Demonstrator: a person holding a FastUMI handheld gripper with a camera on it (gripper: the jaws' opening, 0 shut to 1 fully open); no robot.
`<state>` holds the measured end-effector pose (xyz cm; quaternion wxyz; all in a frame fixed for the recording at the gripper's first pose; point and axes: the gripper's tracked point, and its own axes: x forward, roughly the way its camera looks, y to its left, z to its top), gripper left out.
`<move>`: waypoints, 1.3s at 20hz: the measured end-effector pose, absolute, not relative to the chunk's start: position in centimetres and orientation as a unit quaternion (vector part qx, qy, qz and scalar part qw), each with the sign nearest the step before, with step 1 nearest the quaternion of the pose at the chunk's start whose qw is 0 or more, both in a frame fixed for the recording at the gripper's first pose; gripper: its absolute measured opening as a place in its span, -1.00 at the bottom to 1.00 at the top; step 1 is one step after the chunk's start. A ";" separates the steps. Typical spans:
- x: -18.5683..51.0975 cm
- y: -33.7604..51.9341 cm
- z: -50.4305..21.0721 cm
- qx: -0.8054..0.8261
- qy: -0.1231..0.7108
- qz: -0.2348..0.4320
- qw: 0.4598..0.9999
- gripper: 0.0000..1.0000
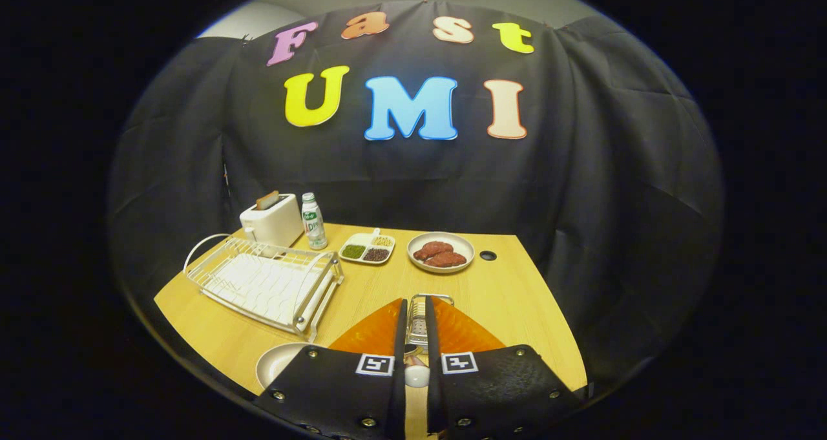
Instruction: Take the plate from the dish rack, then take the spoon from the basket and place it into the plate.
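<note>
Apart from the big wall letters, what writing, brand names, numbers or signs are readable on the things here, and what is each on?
Bottle: a green-and-white label, too small to read.
Gripper: two square black-and-white code marks, patterns rather than words. Its fingers stand close together over the basket, with what looks like a white spoon between them.
Toaster and dish rack: no writing seen.

The gripper (414, 324) is held above the bench (517, 298), its fingers (400, 336) nearly closed, a narrow gap left.
</note>
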<state>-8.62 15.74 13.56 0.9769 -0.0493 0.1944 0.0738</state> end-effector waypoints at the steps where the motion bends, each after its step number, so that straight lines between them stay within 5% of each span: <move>1: -9.0 16.9 13.0 -0.055 0.202 0.087 0.974 -0.75; 26: -9.4 34.8 3.4 -0.090 0.326 0.270 0.902 -0.74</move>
